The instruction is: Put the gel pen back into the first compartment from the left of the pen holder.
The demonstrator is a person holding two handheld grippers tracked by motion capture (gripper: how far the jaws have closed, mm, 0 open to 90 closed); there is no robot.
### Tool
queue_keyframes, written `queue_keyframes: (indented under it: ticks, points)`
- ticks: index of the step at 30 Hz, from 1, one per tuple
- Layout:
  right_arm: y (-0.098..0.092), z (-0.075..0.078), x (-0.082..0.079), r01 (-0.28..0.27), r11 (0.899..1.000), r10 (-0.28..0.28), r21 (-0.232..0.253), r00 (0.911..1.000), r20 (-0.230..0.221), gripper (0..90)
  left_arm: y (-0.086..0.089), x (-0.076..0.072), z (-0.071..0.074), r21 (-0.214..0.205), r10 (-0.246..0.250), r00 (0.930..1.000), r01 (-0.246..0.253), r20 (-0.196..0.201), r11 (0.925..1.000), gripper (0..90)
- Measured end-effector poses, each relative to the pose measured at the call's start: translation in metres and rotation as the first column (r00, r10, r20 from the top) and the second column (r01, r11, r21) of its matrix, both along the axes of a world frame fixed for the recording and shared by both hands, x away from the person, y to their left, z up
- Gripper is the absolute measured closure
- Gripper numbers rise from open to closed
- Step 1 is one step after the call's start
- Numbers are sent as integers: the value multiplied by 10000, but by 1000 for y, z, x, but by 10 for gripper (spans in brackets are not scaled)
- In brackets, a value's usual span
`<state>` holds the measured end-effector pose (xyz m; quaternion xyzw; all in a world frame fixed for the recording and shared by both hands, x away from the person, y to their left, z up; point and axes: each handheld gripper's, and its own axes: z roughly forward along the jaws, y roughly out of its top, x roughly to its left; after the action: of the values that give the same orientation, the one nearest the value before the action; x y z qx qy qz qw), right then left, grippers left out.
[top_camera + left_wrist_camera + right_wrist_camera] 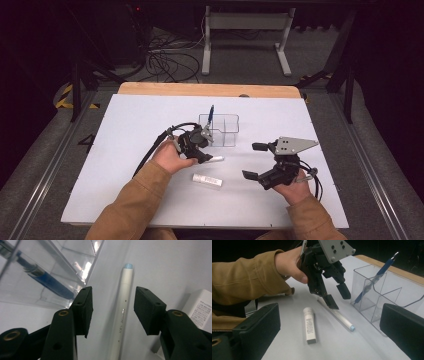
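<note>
White pen lies between open left gripper jaws — untouched.

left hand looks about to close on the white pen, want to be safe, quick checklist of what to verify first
1. Left tool open: ok.
2. White pen lies between its jaws: ok.
3. Jaws down at pen level: cannot tell.
4. Clear organizer apart from the near jaw: ok, but close.
5. White tube apart from the pen: ok.
6. Right tool open and off to the side: ok.
</note>
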<state>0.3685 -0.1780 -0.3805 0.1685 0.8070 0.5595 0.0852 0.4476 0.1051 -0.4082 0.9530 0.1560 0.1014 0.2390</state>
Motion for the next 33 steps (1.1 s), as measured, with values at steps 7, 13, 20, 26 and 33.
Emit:
queue_keyframes:
  ticks: [7, 13, 20, 26, 33]
  points:
    - [-1, -1, -2, -33, 10000, 33, -36, 10000, -36, 34, -3, 3, -4, 22, -255, 9986, 256, -473, 9997, 530]
    - [-1, -2, -3, -49, 9999, 48, -97, 9999, -103, 34, -6, 4, -8, 312, -320, 9965, 345, -767, 9989, 553]
    - [0, -3, -2, -95, 9999, 93, -127, 9998, -148, 34, -7, 5, -11, 774, -419, 9951, 489, -900, 9958, 598]
    - [0, -4, -2, -128, 9998, 125, -155, 9997, -207, 34, -9, 4, -13, 1251, -429, 9959, 526, -794, 9907, 647]
    - [0, -6, 0, -92, 9998, 86, -199, 9995, -288, 34, -13, 3, -17, 1681, -645, 9951, 763, -750, 9828, 699]
